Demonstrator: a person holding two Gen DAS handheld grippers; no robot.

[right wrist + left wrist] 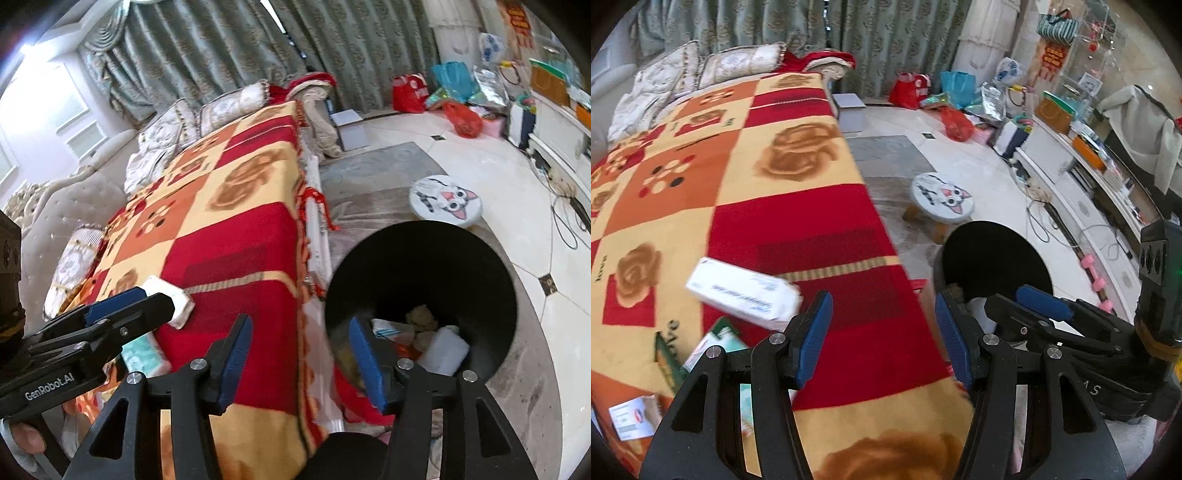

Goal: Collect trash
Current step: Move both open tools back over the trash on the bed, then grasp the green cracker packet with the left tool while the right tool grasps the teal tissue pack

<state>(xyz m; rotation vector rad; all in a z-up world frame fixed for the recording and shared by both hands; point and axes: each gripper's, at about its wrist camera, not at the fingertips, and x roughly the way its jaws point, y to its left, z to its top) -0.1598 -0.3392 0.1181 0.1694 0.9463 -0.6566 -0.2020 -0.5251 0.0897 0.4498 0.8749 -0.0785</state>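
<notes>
Patterned blanket (pixel 768 177) with white packet (pixel 744 291) lying blurred, print unreadable. Black bin (pixel 421 280) beside, contents half hidden. Left tool (pixel 882 341) and right tool (pixel 304 363) both spread apart, empty.

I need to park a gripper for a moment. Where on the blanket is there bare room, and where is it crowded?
The blanket is bare from the white box back to the pillows, and along its edge beside the bin. It is crowded at the near corner, where the white box, a green packet and a label lie close together.
</notes>
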